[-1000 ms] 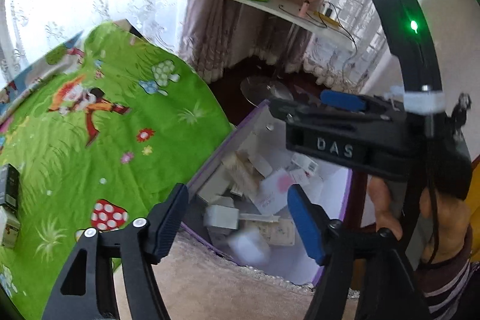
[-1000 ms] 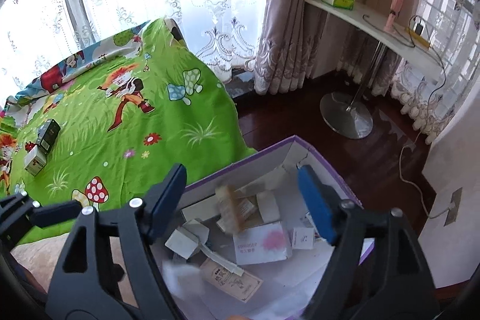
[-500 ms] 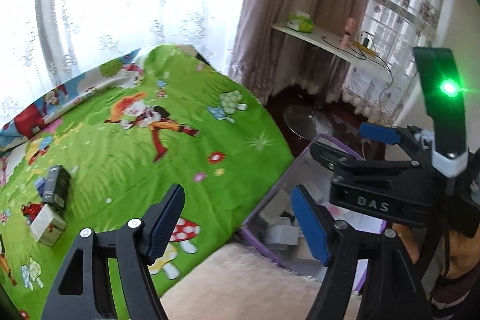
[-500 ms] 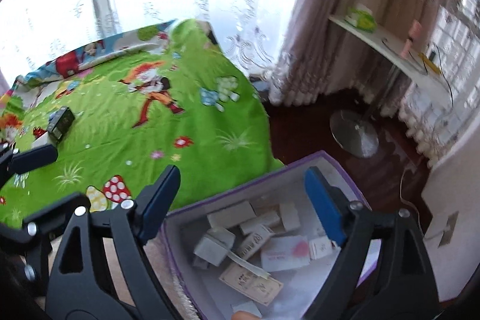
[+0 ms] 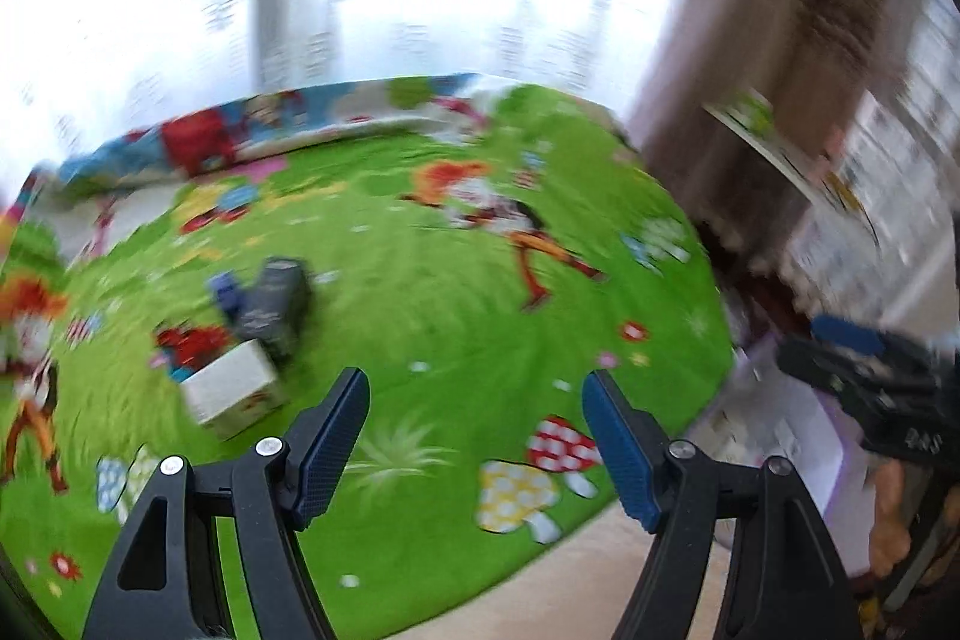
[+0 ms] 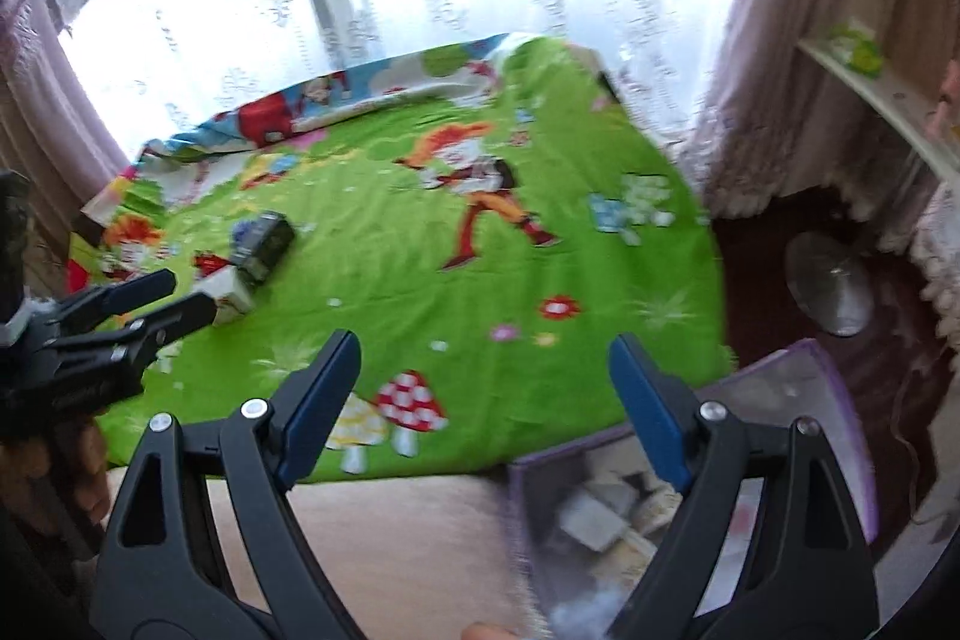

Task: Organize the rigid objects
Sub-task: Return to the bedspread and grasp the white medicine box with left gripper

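The left tool [image 5: 474, 436] has its blue-padded fingers spread with nothing between them; through the gap only the green cartoon-printed bed cover [image 5: 432, 316] shows. The right tool [image 6: 480, 400] is spread wider, equally empty, over the same cover near a red-and-white mushroom print [image 6: 414, 403]. In the left wrist view, which is smeared by motion, two small boxes lie up and to the left of the left tool's fingertips, left of the frame's centre: a white box [image 5: 231, 394], nearer the tool, just off its left finger, and a dark box [image 5: 273, 304] directly beyond it, the two seemingly touching end to end, though the blur leaves that uncertain. The dark box's long axis runs from lower left to upper right, away from the camera. In the right wrist view the same pair sits at mid-left, well apart from the right tool, with the dark box [image 6: 264, 241] slanting the same way and the white box [image 6: 225, 295] partly behind the left tool's fingers, which enter from the left edge. At the lower right of that view, beneath the right tool's right finger, stands a purple-rimmed bin [image 6: 840, 400] beside the bed, holding a jumble of small white and pale cartons [image 6: 600, 514].
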{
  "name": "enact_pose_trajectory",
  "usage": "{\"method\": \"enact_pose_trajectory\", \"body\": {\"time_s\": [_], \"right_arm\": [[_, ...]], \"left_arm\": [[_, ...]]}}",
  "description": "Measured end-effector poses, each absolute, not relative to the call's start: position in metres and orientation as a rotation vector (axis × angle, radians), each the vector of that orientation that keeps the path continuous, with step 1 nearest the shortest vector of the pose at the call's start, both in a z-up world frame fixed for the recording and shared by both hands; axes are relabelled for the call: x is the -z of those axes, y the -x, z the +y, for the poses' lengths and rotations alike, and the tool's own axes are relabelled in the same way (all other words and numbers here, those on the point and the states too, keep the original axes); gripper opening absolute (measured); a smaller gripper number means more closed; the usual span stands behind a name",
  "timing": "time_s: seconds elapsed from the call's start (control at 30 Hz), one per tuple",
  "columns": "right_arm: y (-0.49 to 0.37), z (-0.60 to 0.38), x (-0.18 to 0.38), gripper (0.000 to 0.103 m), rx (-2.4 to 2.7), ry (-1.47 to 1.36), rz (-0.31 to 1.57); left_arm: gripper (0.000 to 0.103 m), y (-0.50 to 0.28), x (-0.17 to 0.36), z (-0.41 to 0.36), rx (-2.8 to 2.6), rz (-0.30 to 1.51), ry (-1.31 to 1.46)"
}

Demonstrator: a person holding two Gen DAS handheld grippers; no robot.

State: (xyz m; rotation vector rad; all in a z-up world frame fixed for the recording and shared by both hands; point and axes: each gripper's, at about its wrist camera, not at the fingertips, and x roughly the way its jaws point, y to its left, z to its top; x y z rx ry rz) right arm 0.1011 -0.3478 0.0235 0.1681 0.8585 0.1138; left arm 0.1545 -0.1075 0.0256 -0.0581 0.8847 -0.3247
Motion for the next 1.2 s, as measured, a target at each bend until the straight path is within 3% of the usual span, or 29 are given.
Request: {"method": "enact_pose_trajectory", "body": {"time_s": [0.4,0.57,1.1,1.13,1.2], "right_arm": [[-0.152,-0.3,-0.029,0.087,-0.196,-0.138,0.853],[-0.177,-0.281,-0.019,0.087,-0.215,-0.097,0.873],[-0.233,-0.245,0.012,0.087,-0.216,-0.145,0.975],[-0.235,-0.241,0.012,0.087,-0.217,-0.144,0.974],[-0.241,-0.233,0.013,0.087,-0.212,-0.143,0.978]], "left_arm": [[0.076,-0.21,0.017,-0.009,-0.016,1.035,0.335],[0.083,-0.228,0.041,0.006,-0.093,1.097,0.407],[0.085,-0.253,0.095,0.008,-0.158,1.214,0.409],[0.085,-0.254,0.097,0.008,-0.153,1.215,0.406],[0.074,-0.254,0.102,0.009,-0.138,1.222,0.401]]}}
